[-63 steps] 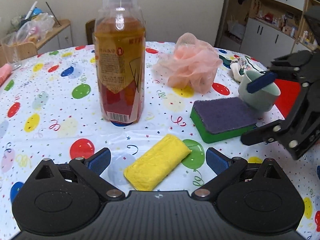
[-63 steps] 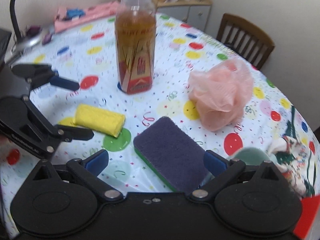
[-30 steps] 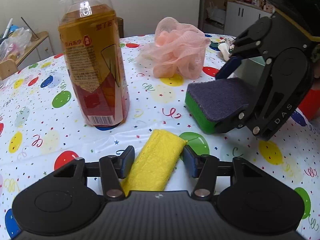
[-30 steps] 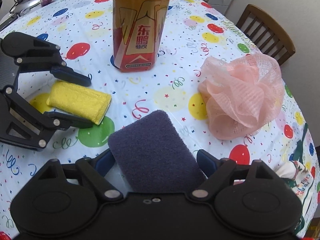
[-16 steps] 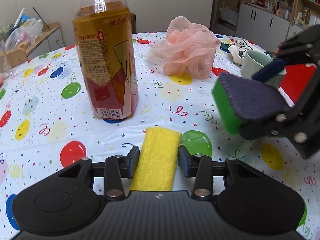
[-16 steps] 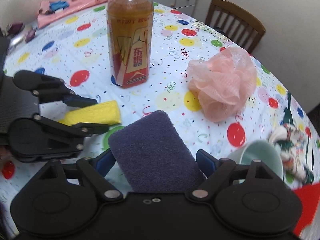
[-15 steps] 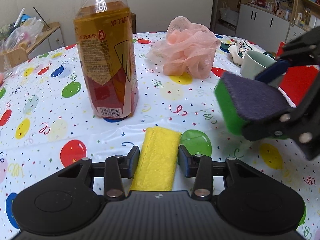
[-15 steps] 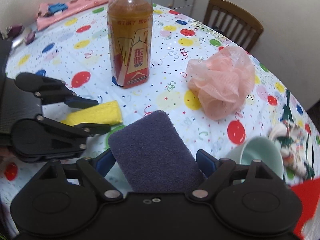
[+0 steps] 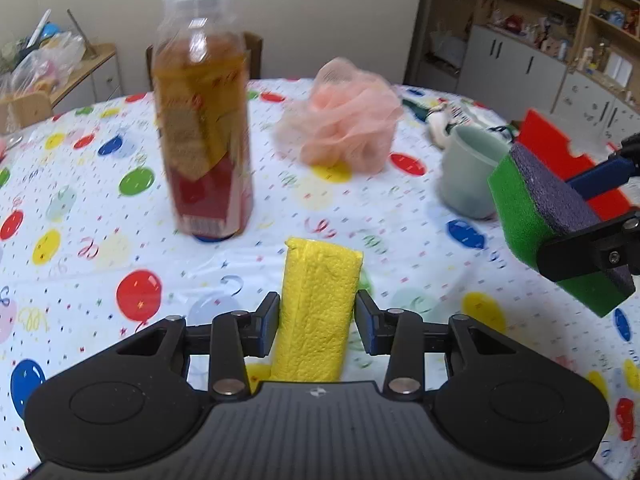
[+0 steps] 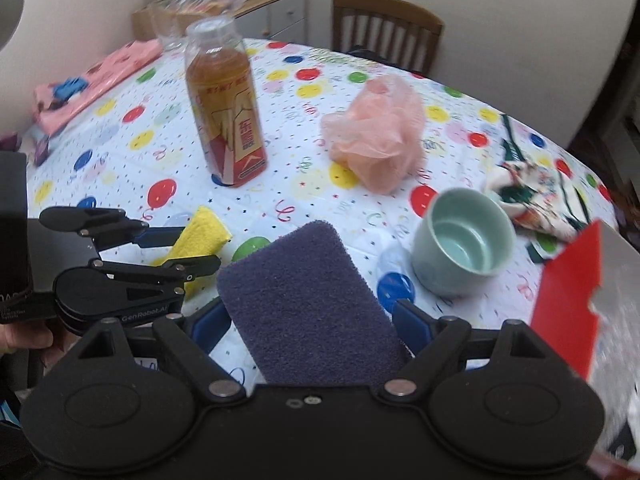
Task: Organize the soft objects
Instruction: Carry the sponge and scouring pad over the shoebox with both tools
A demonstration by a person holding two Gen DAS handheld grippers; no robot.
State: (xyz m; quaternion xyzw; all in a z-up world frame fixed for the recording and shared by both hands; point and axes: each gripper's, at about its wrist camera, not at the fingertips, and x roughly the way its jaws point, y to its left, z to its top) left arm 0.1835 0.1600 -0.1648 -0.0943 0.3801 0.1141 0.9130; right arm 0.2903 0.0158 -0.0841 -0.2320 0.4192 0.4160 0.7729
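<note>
you have both sponges in hand: the left gripper (image 9: 316, 320) has its jaws pressed against the sides of the yellow sponge (image 9: 318, 304), and the right gripper (image 10: 308, 320) has its jaws closed on the scrub sponge (image 10: 308, 304). both look lifted clear of the tabletop (image 9: 100, 200), the scrub sponge plainly so in the left view. i'd judge you are at the carrying stage, with neither sponge set down anywhere yet. the pink pouf (image 10: 376, 136) lies untouched on the cloth beyond the bottle (image 10: 224, 108), so it is left to do. where the soft things should go is not shown; the red piece (image 10: 568, 296) at the right edge may be a bin, but i cannot tell.

the yellow sponge is a soft, pebbly, cloth-covered block with rounded edges. the scrub sponge is a thicker slab, coarse purple scouring pad over green foam (image 9: 520, 220). the pouf is bunched, airy netting that will crush and snag easily. the bottle is hard clear plastic, amber liquid inside, tall and easy to tip. the cup (image 10: 464, 240) is smooth, pale green, empty. the cloth on the tabletop is glossy, with balloon prints.
</note>
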